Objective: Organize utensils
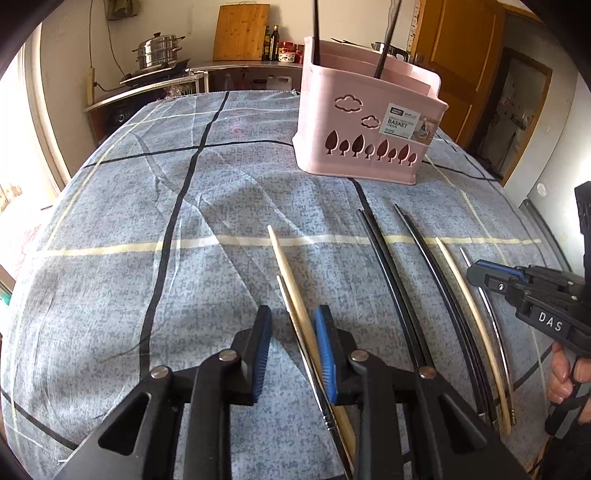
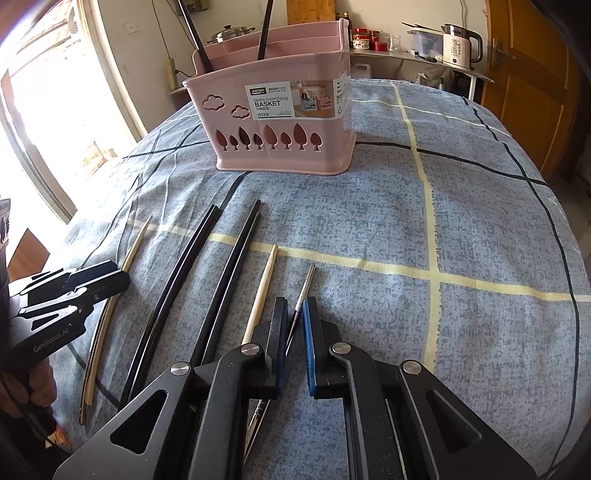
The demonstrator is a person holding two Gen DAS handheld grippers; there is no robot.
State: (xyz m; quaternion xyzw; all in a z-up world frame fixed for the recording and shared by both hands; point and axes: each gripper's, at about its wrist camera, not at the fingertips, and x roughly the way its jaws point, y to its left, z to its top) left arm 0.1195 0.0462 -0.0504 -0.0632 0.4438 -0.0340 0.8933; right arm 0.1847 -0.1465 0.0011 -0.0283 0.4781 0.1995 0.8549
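Observation:
A pink chopstick basket (image 1: 369,122) (image 2: 280,122) stands at the far side of the table with two black chopsticks (image 1: 386,48) upright in it. My left gripper (image 1: 293,317) is open low over a wooden chopstick (image 1: 286,266) and a metal chopstick (image 1: 291,317), which lie between its fingers. My right gripper (image 2: 295,306) is open by a narrow gap around a metal chopstick (image 2: 304,288). It also shows at the right in the left wrist view (image 1: 476,275). Two pairs of black chopsticks (image 2: 192,266) (image 2: 236,266) and another wooden chopstick (image 2: 264,288) lie between the grippers.
The table is covered with a blue checked cloth (image 1: 221,206). Behind it a counter holds a steel pot (image 1: 159,51), a cutting board (image 1: 242,31), jars and an electric kettle (image 2: 460,46). A wooden door (image 2: 532,74) stands at the right.

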